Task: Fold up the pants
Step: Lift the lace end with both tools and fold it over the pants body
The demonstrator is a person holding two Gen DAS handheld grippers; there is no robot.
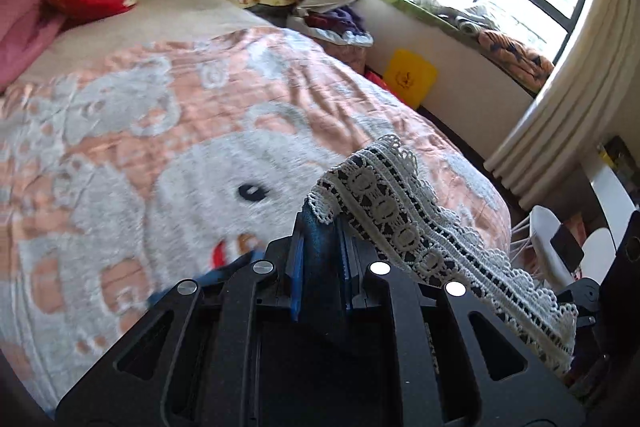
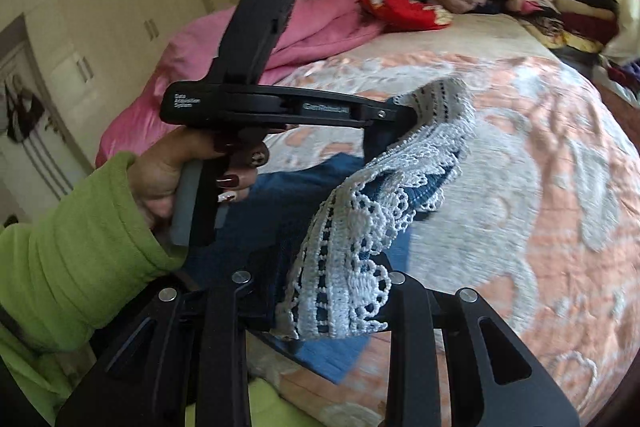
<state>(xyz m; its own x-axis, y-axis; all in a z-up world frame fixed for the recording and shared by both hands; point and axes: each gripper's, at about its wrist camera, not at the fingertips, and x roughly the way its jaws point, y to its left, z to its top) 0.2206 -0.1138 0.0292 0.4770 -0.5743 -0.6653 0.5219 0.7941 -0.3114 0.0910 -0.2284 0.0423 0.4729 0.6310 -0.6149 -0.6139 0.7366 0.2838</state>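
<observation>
Left gripper (image 2: pixel 404 119) — "Data Acquisition System", second label blurred — clamping pants (image 2: pixel 360 211)

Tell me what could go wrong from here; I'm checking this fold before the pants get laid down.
1. The left claw pinches only a narrow bit of denim right at the white lace trim; the blue pants could slip out.
2. The lace drapes over the right claw and may snag on release.
3. The pants hang bunched above the bedspread, so they may land creased.

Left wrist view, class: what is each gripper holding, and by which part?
Left gripper pinches the blue denim pants at their white lace-trimmed edge; right gripper grips the same lace edge farther along.
</observation>
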